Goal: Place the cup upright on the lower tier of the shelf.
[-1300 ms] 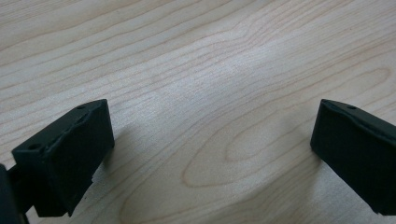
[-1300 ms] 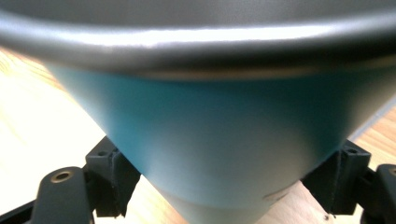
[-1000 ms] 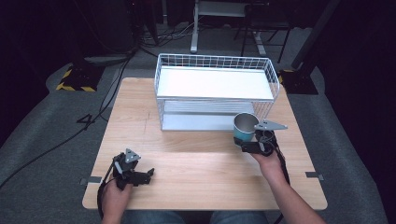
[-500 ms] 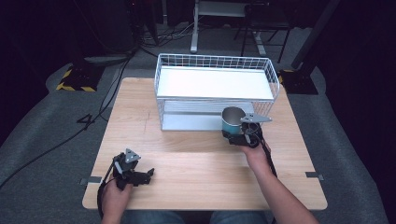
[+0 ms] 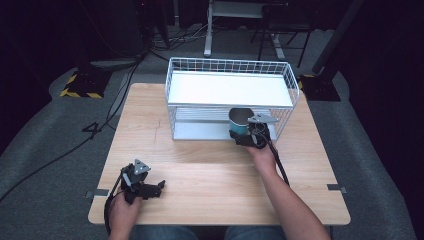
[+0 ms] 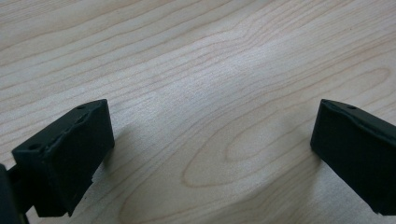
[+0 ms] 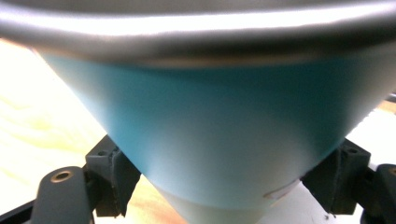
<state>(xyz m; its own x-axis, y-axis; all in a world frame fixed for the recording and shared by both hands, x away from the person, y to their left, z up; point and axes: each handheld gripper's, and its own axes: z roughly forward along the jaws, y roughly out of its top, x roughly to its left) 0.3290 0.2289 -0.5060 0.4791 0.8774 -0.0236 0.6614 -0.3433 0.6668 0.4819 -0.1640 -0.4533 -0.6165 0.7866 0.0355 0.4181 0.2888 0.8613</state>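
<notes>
A teal cup (image 5: 240, 120) with a metal rim is upright at the open front of the white wire rack (image 5: 230, 67), level with its lower shelf (image 5: 200, 131). My right gripper (image 5: 243, 134) is shut on the cup's lower part. In the right gripper view the teal cup (image 7: 210, 116) sits between the two jaws of the right gripper (image 7: 226, 186), one at each side of its base. Whether the cup touches the shelf cannot be told. My left gripper (image 5: 156, 188) rests open near the table's front left. In the left gripper view the left gripper (image 6: 210, 154) has its jaws wide apart over bare wood.
The rack stands at the back middle of the wooden table (image 5: 210, 170), with a flat white top shelf (image 5: 227, 89). Dark floor, cables and stand legs lie beyond the table. A cable trails from the right gripper along the forearm (image 5: 280, 170).
My right gripper has carried the cup to the left and away from the person, up to the rack's lower shelf. The left gripper has stayed put.
</notes>
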